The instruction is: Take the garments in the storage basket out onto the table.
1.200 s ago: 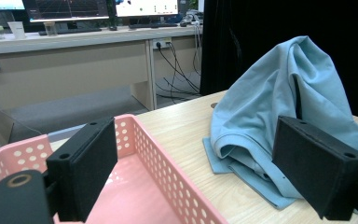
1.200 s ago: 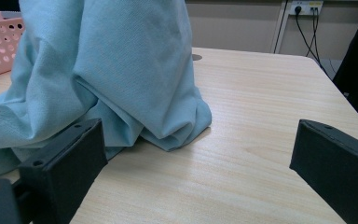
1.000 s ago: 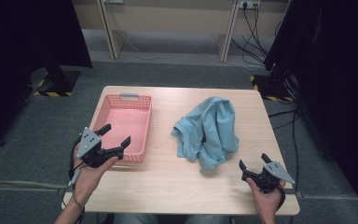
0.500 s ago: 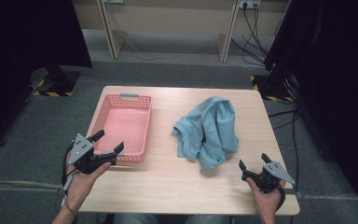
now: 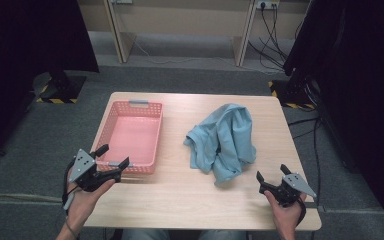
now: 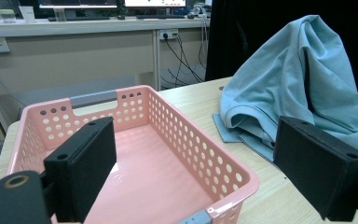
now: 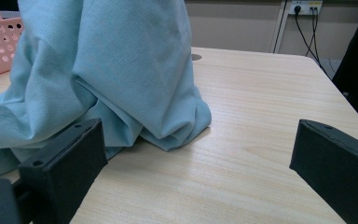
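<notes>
Cloth (image 5: 223,142), light blue and crumpled, lies in a loose heap on the right half of the worktop (image 5: 180,195), its folds piled on one another and one edge trailing toward the near side. To its left, well apart from it, stands a pink perforated basket (image 5: 111,126) with nothing in it. The right gripper (image 5: 272,176) hovers near the worktop's near right corner, just short of the heap's closest fold, with its fingers (image 7: 65,168) spread wide and nothing between them; the right gripper view looks straight at the bunched lower edge of the cloth (image 7: 121,84). The left gripper (image 5: 113,156) hangs off the near left corner beside the basket's near rim, its fingers (image 6: 81,170) likewise wide apart and holding nothing, and its own view looks across the basket (image 6: 200,163) toward the cloth (image 6: 303,88).

The step in hand appears to be the first reach for the cloth. To do it well, the right gripper should probably slide in low along the worktop and close on a thick fold rather than a single thin layer, so the fabric does not slip out. The left one would do best taking a separate edge, which would keep the heap from dragging when lifted toward the basket
</notes>
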Tool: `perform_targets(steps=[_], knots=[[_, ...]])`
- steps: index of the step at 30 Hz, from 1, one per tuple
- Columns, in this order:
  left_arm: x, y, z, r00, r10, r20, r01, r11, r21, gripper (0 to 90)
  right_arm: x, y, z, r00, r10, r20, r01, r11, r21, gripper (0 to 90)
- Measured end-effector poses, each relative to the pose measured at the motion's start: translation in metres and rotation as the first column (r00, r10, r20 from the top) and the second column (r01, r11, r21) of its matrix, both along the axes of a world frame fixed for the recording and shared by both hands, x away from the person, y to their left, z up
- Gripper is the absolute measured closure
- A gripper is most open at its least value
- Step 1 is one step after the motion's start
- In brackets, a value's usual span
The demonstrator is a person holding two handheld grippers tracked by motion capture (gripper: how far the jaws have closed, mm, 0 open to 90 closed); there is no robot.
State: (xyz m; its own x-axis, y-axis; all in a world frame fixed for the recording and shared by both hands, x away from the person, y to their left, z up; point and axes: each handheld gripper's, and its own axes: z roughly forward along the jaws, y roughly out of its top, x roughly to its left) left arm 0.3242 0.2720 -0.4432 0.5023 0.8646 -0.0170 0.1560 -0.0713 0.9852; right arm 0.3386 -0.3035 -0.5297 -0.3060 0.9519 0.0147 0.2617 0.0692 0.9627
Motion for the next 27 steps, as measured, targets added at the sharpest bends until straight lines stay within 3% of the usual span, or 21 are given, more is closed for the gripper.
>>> perform_targets(steps=[10,27], knots=[[-0.007,0.007,-0.010,1.0000,-0.001,0.001,0.001,0.9997,-0.023,12.7,0.000,0.000,0.000,1.0000,0.000,0.001,0.000,1.000,-0.002,3.2],[-0.018,0.020,-0.027,0.9998,0.016,-0.009,-0.016,0.9998,-0.010,12.5,0.000,0.001,0.000,1.0000,-0.001,0.000,0.001,1.000,-0.004,3.3]])
